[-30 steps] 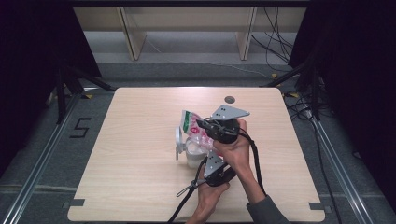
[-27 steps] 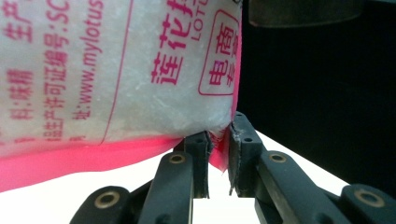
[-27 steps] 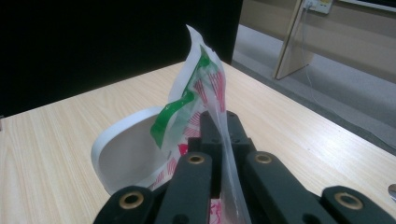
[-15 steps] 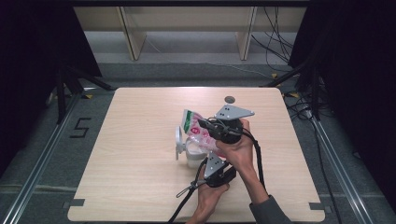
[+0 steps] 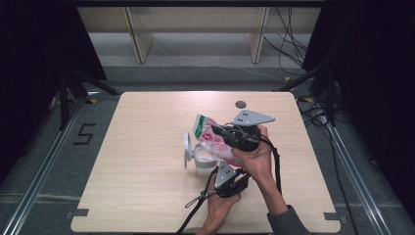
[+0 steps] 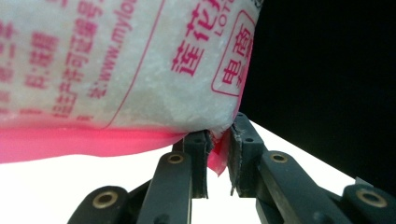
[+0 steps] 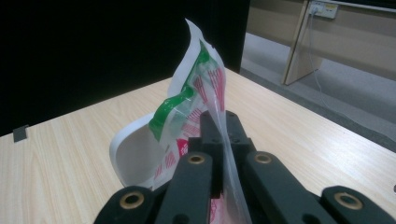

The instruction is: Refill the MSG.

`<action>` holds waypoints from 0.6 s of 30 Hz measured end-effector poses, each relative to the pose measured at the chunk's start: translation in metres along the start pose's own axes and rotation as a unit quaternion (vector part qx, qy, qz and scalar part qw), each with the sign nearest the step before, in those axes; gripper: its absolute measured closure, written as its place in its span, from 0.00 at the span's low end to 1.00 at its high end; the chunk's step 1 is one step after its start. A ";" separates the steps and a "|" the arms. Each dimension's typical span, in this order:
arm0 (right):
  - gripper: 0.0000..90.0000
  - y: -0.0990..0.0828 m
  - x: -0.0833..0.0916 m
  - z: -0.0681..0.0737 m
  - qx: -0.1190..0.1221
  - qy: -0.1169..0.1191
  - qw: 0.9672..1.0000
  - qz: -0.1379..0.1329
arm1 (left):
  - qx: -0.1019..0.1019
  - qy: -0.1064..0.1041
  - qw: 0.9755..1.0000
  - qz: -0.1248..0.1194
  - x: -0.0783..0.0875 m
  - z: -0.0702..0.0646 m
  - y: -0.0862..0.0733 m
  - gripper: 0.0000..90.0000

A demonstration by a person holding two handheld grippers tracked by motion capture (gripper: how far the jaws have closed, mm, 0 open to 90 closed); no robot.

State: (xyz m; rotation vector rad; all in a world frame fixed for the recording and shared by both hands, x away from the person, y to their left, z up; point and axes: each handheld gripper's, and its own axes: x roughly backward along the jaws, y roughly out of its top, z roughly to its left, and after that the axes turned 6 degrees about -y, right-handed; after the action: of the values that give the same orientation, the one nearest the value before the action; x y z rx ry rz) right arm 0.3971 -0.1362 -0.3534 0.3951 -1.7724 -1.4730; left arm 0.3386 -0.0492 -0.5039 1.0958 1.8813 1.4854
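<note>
From the high view, the right gripper (image 5: 221, 133) clamps the top part of a clear bag (image 5: 211, 142) printed pink and green, tilted over a white container (image 5: 199, 162) with its lid (image 5: 186, 147) swung open just beyond the jaws. The left gripper (image 5: 221, 172) sits below and nearer the person, at the bag's lower end, on the wooden table (image 5: 147, 147).

In the left gripper view, the left gripper (image 6: 217, 156) has its jaws nearly closed on the bag's pink corner (image 6: 217, 161); a thin gap remains, so the pads may be barely pinching it.

In the right gripper view, the right gripper (image 7: 223, 135) is fully closed on the bag's film (image 7: 198, 100), the white lid (image 7: 133, 154) just left of its jaws.
</note>
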 end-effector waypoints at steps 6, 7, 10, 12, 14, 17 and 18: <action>1.00 -0.002 0.009 -0.006 -0.012 0.015 1.000 -0.012 | -0.005 -0.001 1.000 0.009 0.001 0.000 -0.002 0.86; 1.00 -0.003 0.010 -0.007 -0.019 0.016 1.000 -0.013 | -0.003 -0.001 1.000 0.011 0.001 0.000 -0.002 0.86; 1.00 -0.004 0.013 -0.010 -0.023 0.024 0.999 -0.024 | -0.003 -0.004 1.000 0.010 0.002 0.000 -0.003 0.86; 1.00 -0.005 0.017 -0.013 -0.025 0.025 0.999 -0.028 | -0.005 0.001 1.000 0.019 0.003 0.000 -0.003 0.86; 1.00 -0.006 0.021 -0.015 -0.031 0.028 0.999 -0.032 | -0.005 -0.002 1.000 0.019 0.004 0.001 -0.004 0.85; 1.00 -0.009 0.027 -0.019 -0.050 0.030 0.998 -0.034 | 0.005 0.001 1.000 0.018 0.004 -0.002 -0.006 0.85; 1.00 -0.010 0.029 -0.020 -0.053 0.032 0.997 -0.038 | -0.007 0.008 0.999 0.035 0.006 0.000 -0.006 0.85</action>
State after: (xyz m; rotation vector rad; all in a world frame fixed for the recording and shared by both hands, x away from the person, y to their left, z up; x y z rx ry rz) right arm 0.3905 -0.1723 -0.3519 0.4548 -1.6371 -1.5818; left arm 0.3338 -0.0450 -0.5088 1.1568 1.8586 1.5470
